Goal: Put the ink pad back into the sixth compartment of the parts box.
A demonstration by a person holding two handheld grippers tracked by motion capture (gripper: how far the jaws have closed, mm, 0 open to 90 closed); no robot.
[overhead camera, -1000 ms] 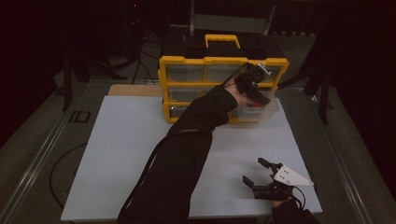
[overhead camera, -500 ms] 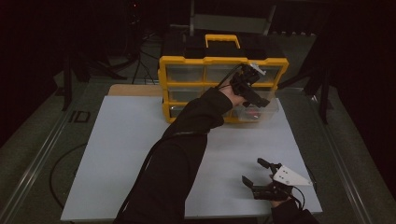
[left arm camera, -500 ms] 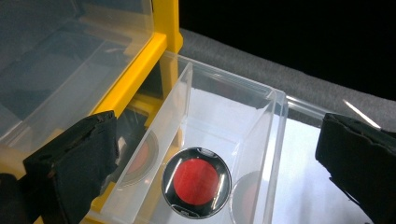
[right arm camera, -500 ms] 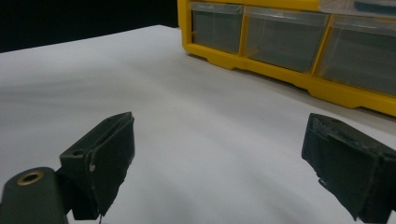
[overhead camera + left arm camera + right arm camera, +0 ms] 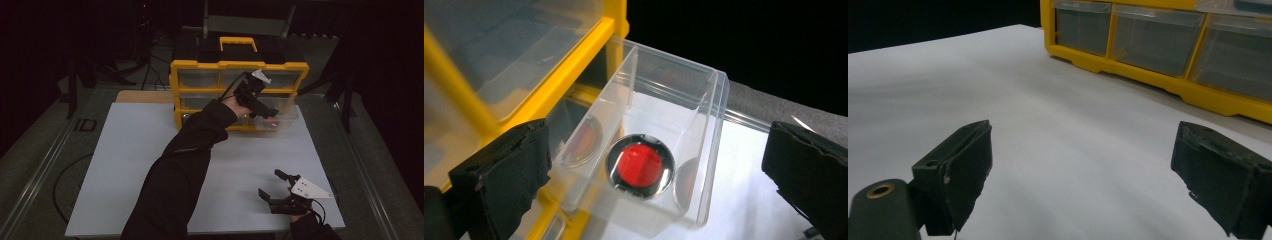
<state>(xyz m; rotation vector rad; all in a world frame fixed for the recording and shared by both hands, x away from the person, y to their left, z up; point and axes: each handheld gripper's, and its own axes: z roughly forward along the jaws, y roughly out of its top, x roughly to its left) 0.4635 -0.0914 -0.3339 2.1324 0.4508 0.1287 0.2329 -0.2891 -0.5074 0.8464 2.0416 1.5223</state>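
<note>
A yellow organizer [image 5: 239, 64] with clear drawers stands at the back of the white table [image 5: 135, 165]. Its lower right drawer [image 5: 286, 118] is pulled out; in the left gripper view this clear drawer [image 5: 718, 120] holds a round red disc [image 5: 640, 166] in a metal rim. My left gripper [image 5: 266, 111] hovers just above the drawer with its jaws wide open and nothing between them [image 5: 654, 150]. My right gripper [image 5: 268, 182] rests low near the table's front right corner, open and empty [image 5: 1083, 150], and faces the organizer [image 5: 1148, 75].
A black lid with a yellow handle [image 5: 238, 44] tops the organizer. The left forearm [image 5: 200, 135] stretches diagonally across the table's middle. Dark floor and stands surround the table; a metal rail [image 5: 45, 165] runs along its left side.
My left gripper has drawn back slightly to the left and lower over the pulled-out drawer. The right gripper has stayed put.
</note>
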